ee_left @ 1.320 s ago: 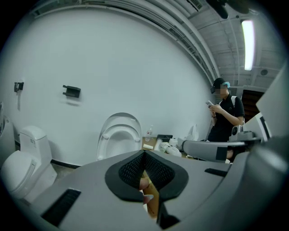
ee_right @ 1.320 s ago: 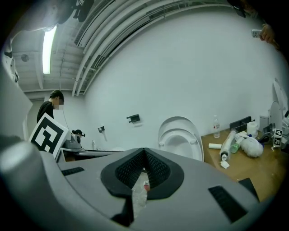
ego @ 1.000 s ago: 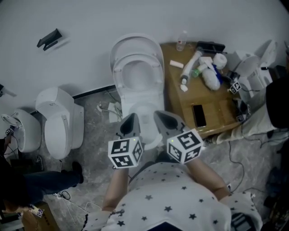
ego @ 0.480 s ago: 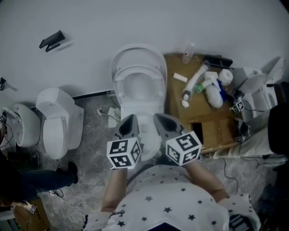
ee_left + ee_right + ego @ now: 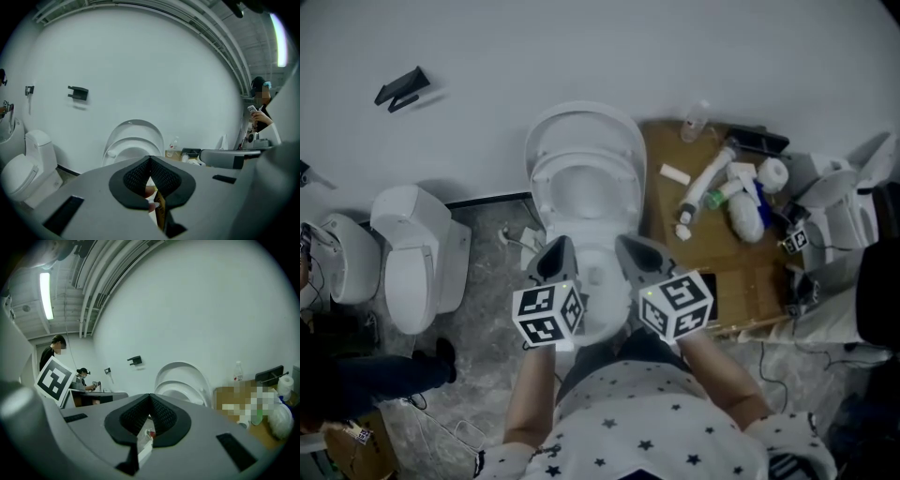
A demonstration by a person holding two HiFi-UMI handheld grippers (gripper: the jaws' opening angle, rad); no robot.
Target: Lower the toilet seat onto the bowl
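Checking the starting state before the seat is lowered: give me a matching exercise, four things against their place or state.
Things:
1. toilet seat
2. left gripper
3. clear bottle
4. black bracket

Place or state:
A. fixed to the wall, upper left in the head view
B. raised, upright against the lid
C. shut, nothing between the jaws
D. standing on the wooden platform, close to the wall

Pairs: 1-B, 2-C, 3-D, 4-A
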